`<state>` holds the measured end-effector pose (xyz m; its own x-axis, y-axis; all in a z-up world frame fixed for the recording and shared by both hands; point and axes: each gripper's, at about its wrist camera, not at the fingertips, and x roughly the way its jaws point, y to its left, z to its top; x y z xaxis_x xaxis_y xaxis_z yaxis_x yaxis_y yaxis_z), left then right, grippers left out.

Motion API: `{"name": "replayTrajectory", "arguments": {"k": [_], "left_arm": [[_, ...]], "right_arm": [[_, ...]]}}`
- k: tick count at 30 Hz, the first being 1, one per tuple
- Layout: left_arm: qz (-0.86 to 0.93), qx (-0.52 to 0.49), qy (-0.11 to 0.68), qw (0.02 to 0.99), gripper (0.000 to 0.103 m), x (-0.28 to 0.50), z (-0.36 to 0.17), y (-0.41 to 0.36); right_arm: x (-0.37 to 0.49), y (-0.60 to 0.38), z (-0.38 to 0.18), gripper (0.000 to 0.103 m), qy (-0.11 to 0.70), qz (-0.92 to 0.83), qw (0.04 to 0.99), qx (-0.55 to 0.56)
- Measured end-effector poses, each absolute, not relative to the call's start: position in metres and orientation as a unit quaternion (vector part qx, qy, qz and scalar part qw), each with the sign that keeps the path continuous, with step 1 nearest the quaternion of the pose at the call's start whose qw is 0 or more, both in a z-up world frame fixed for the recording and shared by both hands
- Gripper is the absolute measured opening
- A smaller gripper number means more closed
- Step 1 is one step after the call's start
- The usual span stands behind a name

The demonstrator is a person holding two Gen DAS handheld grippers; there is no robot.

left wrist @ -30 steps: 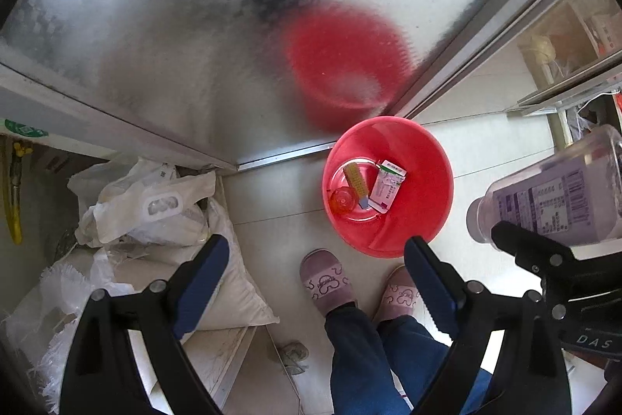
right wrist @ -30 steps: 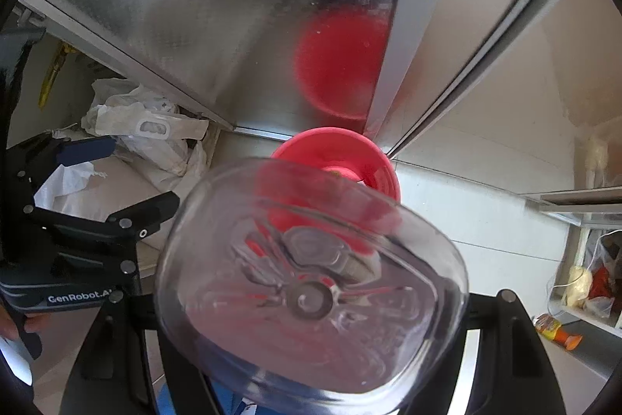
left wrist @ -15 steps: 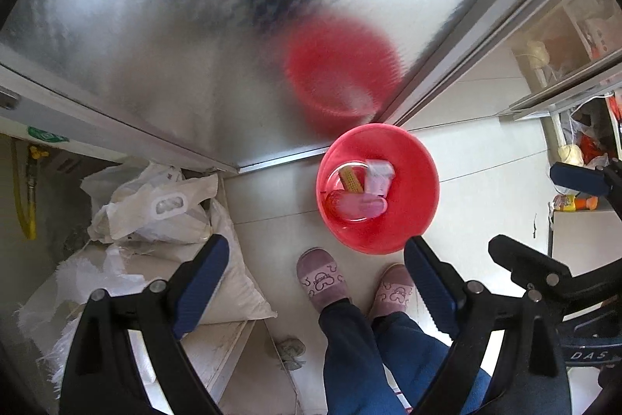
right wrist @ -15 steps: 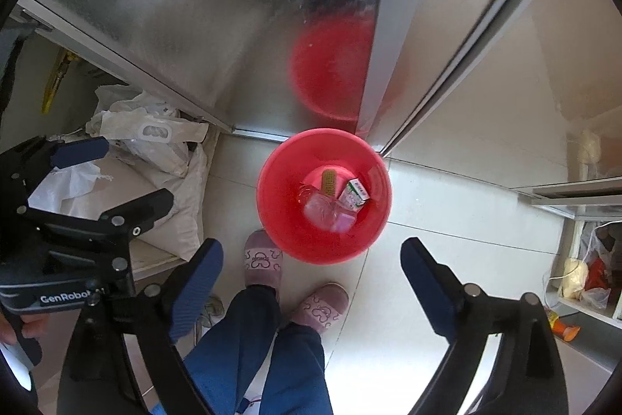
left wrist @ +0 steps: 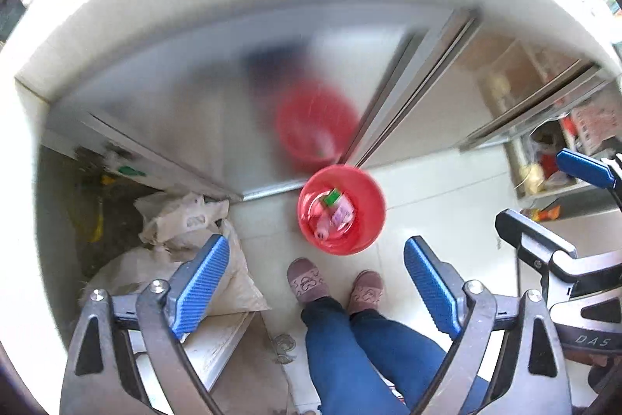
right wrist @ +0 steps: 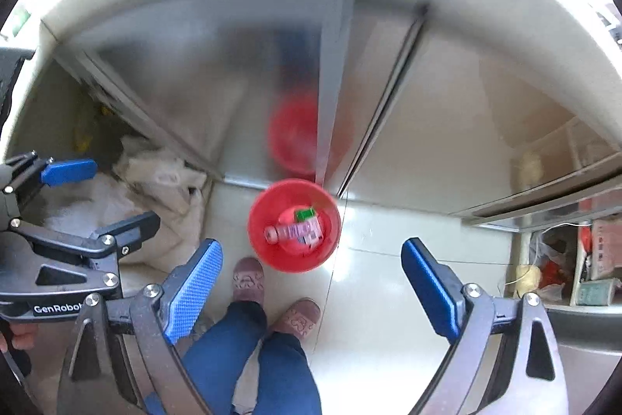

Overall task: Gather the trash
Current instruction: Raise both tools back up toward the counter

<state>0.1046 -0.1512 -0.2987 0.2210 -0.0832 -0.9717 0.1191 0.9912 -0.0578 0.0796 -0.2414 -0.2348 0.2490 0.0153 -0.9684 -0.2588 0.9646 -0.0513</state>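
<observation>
The person wears blue jeans [left wrist: 350, 349] and mauve slippers [left wrist: 307, 282] with a looping pattern on top. Each tool has grey metal arms with triangular cut-outs, silver screws and blue ribbed pads [left wrist: 200, 279]. The left tool [right wrist: 77, 197] reads "GenRobot"; the right tool [left wrist: 544, 201] reads "DAS".

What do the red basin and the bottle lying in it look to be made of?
Red basin: likely moulded plastic, uniform colour, smooth slightly glossy wall. Bottle: probably clear plastic with a printed purplish label; the red shows through near its neck, though blur leaves detail uncertain.
</observation>
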Motion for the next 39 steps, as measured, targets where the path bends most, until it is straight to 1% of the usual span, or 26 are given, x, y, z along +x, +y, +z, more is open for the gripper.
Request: {"name": "replayTrajectory", "arguments": {"k": [4,9,13,17,24,29,31,33,35,39], "left_arm": [[-0.065,0.009,0.608,0.791,0.090,0.102,-0.242,-0.157],[-0.053,0.008,0.563,0.824,0.090,0.094,-0.170,-0.161],[-0.041,0.021,0.536,0.843,0.090,0.092,-0.130,-0.160],[-0.029,0.021,0.522,0.852,0.090,0.098,-0.107,-0.147],[-0.007,0.009,0.514,0.857,0.091,0.125,-0.095,-0.120],[0.003,0.016,0.522,0.852,0.091,0.159,-0.096,-0.097],[0.006,0.011,0.529,0.848,0.093,0.178,-0.099,-0.086],[0.010,0.006,0.532,0.847,0.100,0.200,-0.103,-0.072],[0.010,-0.004,0.535,0.845,0.102,0.221,-0.109,-0.058],[-0.003,-0.019,0.556,0.831,0.102,0.262,-0.129,-0.039]], "right_arm": [[0.074,-0.246,-0.173,0.093,0.571,0.080,0.811,-0.098],[0.067,-0.254,-0.108,0.093,0.531,0.081,0.839,-0.085],[0.063,-0.255,-0.070,0.093,0.503,0.091,0.856,-0.079],[0.072,-0.247,-0.054,0.093,0.483,0.104,0.866,-0.075],[0.106,-0.227,-0.041,0.093,0.470,0.131,0.869,-0.084],[0.140,-0.204,-0.044,0.093,0.484,0.137,0.860,-0.085],[0.154,-0.194,-0.045,0.093,0.488,0.137,0.858,-0.087],[0.173,-0.183,-0.047,0.093,0.495,0.134,0.854,-0.087],[0.191,-0.172,-0.049,0.093,0.498,0.131,0.853,-0.088],[0.223,-0.155,-0.060,0.093,0.512,0.119,0.846,-0.090]]}}
